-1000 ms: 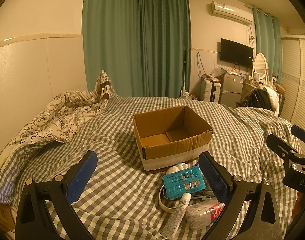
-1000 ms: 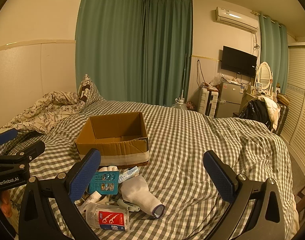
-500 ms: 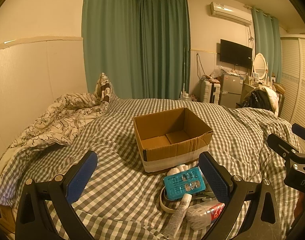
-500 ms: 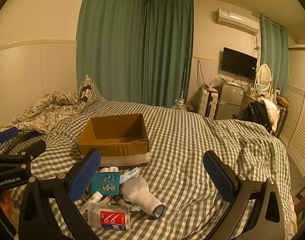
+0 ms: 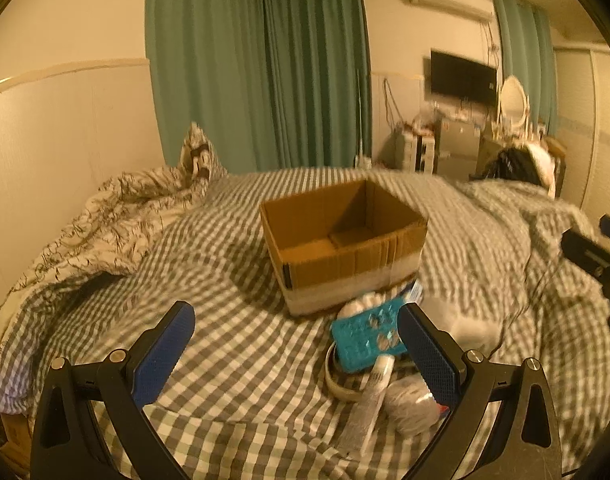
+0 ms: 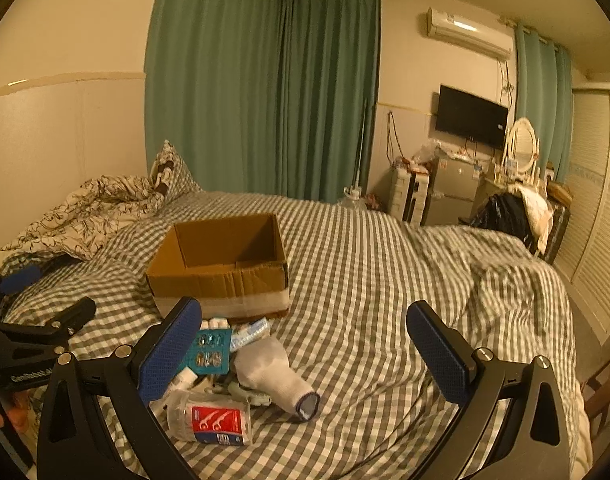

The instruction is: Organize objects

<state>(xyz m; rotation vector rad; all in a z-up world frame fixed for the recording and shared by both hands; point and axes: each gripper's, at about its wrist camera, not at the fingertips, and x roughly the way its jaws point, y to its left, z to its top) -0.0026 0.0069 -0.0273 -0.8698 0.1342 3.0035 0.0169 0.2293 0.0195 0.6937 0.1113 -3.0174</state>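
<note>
An open, empty cardboard box [image 5: 345, 240] [image 6: 221, 268] stands on the checked bed. In front of it lies a pile: a teal card of small items [image 5: 365, 340] [image 6: 209, 350], a white tube [image 5: 369, 404], a white band [image 5: 337, 384], a grey rolled sock [image 6: 273, 372] and a floss-pick pack with a red label [image 6: 213, 420]. My left gripper [image 5: 293, 344] is open and empty, just left of the pile. My right gripper [image 6: 305, 344] is open and empty above the sock. Each gripper shows at the edge of the other's view.
A crumpled floral duvet [image 5: 105, 224] and a pillow [image 6: 169, 172] lie at the left by the wall. Green curtains [image 6: 265, 92] hang behind the bed. A fridge [image 6: 449, 192], TV [image 6: 471, 116] and a chair with clothes [image 6: 517, 212] stand at the far right.
Both views have shifted slightly and the left one is now motion-blurred. The left gripper has moved a little toward the pile. Both stay open and empty; nothing on the bed has moved.
</note>
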